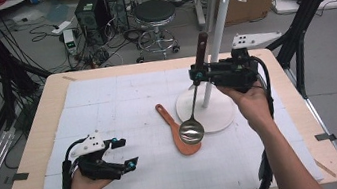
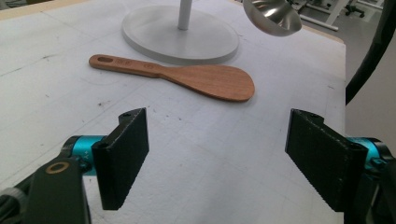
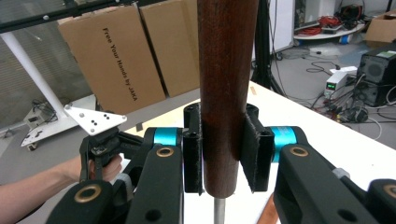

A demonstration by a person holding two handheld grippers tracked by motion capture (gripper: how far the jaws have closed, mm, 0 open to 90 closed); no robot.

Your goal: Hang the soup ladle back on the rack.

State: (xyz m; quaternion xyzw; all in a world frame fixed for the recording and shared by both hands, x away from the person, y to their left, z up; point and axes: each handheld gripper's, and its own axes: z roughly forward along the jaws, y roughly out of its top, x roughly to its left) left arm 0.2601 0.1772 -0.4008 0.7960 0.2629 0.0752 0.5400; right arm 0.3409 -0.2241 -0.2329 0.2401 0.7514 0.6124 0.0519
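- Right now, from the high view, my right gripper [image 1: 197, 73] is clamped on the dark wooden handle of a ladle [image 1: 191, 130], which hangs upright with its steel bowl just above the blade of the wooden rice paddle [image 1: 178, 129] and beside the round base of the white hook stand [image 1: 217, 26]. I judge the step in hand to be carrying the ladle up toward the stand's hooks.
- Also in that view, my left gripper [image 1: 126, 153] sits near the table's front edge, well apart from the stand, jaws spread and holding nothing.
- Next, the left gripper view: my two black pads stand wide apart over the white mat [image 2: 201, 158], nothing between them. The paddle [image 2: 187, 77] lies flat ahead, between me and the stand's base [image 2: 154, 35], and the ladle's bowl [image 2: 273, 16] hangs in the air beyond the paddle.
- Finally, the right gripper view: my pads press both sides of the ladle handle [image 3: 226, 84], near its lower end, where the thin metal shank starts.
- My judgement of the next move: raise the handle's top level with a hook and catch it there. Whether it has a hanging hole I cannot tell.
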